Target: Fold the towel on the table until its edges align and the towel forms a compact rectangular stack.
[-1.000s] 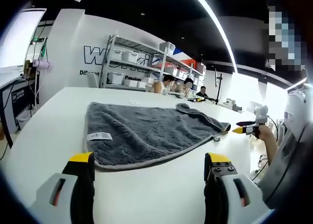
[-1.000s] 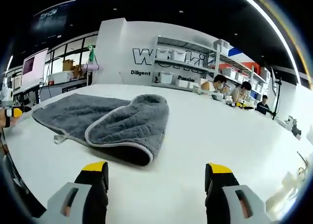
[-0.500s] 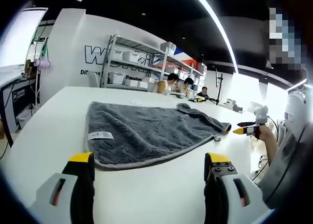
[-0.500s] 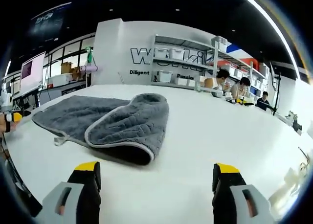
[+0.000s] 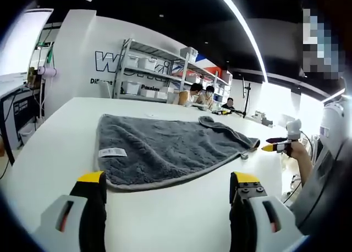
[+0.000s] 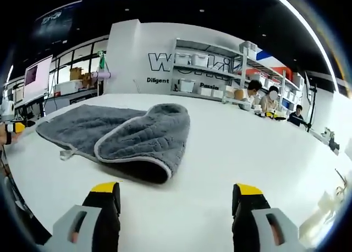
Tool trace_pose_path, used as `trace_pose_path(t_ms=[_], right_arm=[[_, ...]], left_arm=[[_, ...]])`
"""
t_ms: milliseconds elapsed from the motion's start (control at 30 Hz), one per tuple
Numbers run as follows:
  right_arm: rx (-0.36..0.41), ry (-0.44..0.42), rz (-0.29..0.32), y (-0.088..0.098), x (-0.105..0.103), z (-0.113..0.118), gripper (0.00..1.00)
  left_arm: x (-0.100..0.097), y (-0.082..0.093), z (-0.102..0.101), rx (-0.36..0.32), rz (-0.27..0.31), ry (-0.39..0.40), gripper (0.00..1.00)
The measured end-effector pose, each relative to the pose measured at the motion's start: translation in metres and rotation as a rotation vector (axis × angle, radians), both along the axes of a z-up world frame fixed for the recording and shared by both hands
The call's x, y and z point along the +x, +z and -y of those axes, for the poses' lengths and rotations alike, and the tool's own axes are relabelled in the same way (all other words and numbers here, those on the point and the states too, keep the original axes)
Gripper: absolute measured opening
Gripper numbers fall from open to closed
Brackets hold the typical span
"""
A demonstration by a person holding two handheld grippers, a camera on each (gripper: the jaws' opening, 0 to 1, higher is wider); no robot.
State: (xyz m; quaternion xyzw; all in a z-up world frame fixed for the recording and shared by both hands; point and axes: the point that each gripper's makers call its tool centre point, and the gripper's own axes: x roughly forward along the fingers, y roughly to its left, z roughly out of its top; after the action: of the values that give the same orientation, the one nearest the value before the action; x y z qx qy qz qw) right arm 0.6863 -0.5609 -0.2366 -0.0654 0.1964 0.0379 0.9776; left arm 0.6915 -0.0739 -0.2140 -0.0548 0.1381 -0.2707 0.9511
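the grey towel (image 5: 165, 147) lies on the white worktop (image 5: 49, 158) just ahead of the left gripper (image 5: 168, 194), whose yellow-tipped jaws stand wide apart and hold nothing; a white care label (image 5: 112, 152) sits near the towel's closest corner, ahead of that gripper's left jaw; from the right gripper (image 6: 176, 205), also spread wide and empty, the same towel (image 6: 126, 136) lies ahead and to the left, with one end already turned back over itself in a loose rounded flap, its pale hem curling rather than lying straight; the other gripper shows small at the far side of each view, beyond the towel; the fold looks barely begun, so the risks are mostly in the pickup; a gripper closing on the plush pile alone could slip off, and one closing too deep at the flap could catch both layers and drag the whole cloth across the smooth worktop instead of folding it; if the two corners are lifted unevenly the edges will land skewed and the stack will come out lopsided; the curled flap may also trap a crease unless it is flattened first.
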Motion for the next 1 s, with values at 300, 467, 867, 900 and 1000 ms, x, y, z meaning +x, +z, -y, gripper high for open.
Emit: trace_pose_path(t_ms=[300,467,867,900,1000], right_arm=[[0.000,0.060,0.039,0.000,0.009,-0.007,0.35],[-0.007,0.085,0.044,-0.001,0.013,-0.012,0.27],[0.005,0.090,0.055,-0.003,0.017,-0.008,0.08],[0.010,0.091,0.056,-0.003,0.017,-0.008,0.06],[0.010,0.098,0.057,-0.004,0.018,-0.010,0.05]], left_arm=[[0.000,0.001,0.002,0.001,0.002,-0.003,0.98],[0.000,0.002,0.000,0.005,0.001,0.004,0.98],[0.000,0.003,-0.001,0.009,0.003,0.006,0.98],[0.000,0.004,-0.001,0.009,0.003,0.006,0.98],[0.001,0.004,0.000,0.009,0.003,0.004,0.98]])
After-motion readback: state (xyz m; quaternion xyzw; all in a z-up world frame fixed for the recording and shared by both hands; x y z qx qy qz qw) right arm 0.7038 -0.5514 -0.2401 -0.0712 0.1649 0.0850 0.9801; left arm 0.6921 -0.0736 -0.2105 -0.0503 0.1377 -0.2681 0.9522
